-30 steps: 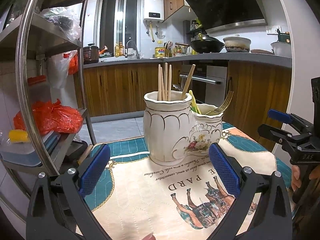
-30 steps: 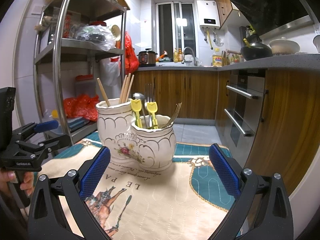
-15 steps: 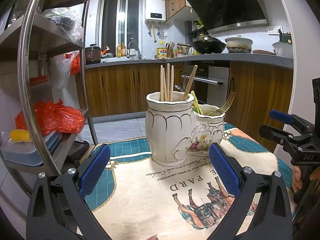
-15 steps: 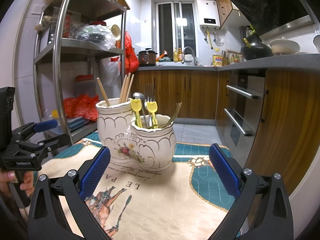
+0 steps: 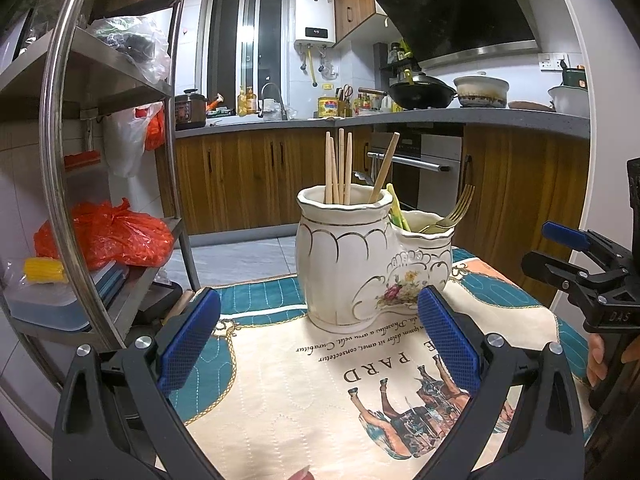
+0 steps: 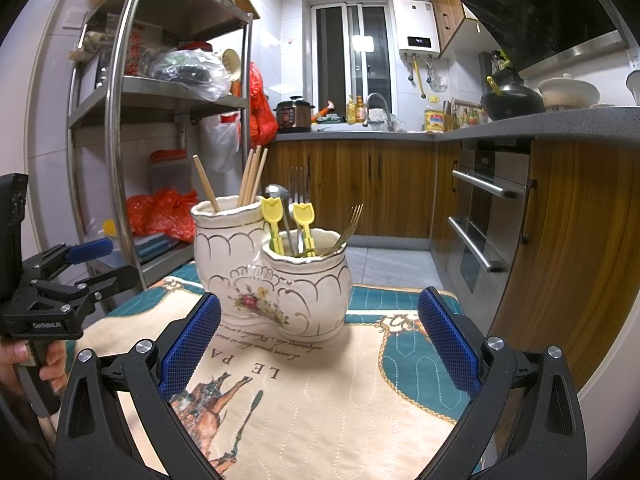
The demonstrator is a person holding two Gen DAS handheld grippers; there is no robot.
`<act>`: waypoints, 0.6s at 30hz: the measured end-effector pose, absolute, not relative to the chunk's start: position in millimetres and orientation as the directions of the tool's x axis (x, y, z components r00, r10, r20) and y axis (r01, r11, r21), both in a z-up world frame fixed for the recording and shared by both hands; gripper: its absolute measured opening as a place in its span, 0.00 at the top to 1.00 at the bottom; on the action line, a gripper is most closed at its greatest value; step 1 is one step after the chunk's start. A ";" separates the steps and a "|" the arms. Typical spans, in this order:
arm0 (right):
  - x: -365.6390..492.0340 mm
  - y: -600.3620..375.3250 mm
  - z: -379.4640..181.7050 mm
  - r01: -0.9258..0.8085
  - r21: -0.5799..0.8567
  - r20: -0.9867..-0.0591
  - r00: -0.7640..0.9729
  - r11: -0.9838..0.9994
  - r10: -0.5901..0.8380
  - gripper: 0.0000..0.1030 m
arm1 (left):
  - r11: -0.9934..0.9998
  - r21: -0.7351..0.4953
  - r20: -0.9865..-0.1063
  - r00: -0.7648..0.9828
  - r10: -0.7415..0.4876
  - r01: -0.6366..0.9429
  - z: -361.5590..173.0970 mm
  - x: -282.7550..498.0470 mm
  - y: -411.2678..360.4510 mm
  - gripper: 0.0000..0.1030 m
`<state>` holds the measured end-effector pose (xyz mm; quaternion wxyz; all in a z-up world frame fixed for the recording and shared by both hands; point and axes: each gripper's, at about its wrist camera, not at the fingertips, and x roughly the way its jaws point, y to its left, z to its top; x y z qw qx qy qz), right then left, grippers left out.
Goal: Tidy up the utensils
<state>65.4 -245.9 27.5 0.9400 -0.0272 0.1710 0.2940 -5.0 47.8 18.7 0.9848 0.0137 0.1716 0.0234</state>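
I hold my left gripper (image 5: 318, 344) with its jaws spread wide and nothing between them; the utensil holder (image 5: 360, 264) stands just ahead of it, centred between the blue pads (image 5: 188, 340) and clear of both. My right gripper (image 6: 318, 344) is likewise spread and empty, with the holder ahead and slightly left of its midline. The holder is glazed white ceramic, two joined pots with scalloped gilt lines and a painted flower spray, resting on a quilted cream and teal mat (image 6: 328, 400). The taller pot carries wooden chopsticks (image 5: 339, 168); the lower pot carries yellow plastic-handled pieces (image 6: 302, 224), a metal spoon (image 6: 276, 194) and a gold-toned fork (image 6: 348, 224).
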 end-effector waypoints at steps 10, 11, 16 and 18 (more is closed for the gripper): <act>65.4 -246.0 27.4 -0.562 0.049 -0.337 0.769 0.826 0.543 0.05 | 0.999 0.035 -0.338 0.940 0.051 -0.042 19.0 -4.8 47.2 0.05; 65.3 -245.8 27.3 -0.562 0.049 -0.337 0.769 0.826 0.543 0.05 | 0.999 0.035 -0.339 0.940 0.051 -0.042 19.0 -4.8 47.0 0.05; 65.4 -246.1 27.4 -0.562 0.049 -0.336 0.769 0.826 0.543 0.05 | 0.998 0.035 -0.336 0.941 0.051 -0.042 19.2 -5.2 47.2 0.05; 65.3 -245.9 27.2 -0.562 0.049 -0.336 0.769 0.826 0.544 0.05 | 0.998 0.036 -0.334 0.941 0.052 -0.042 19.6 -5.5 47.0 0.05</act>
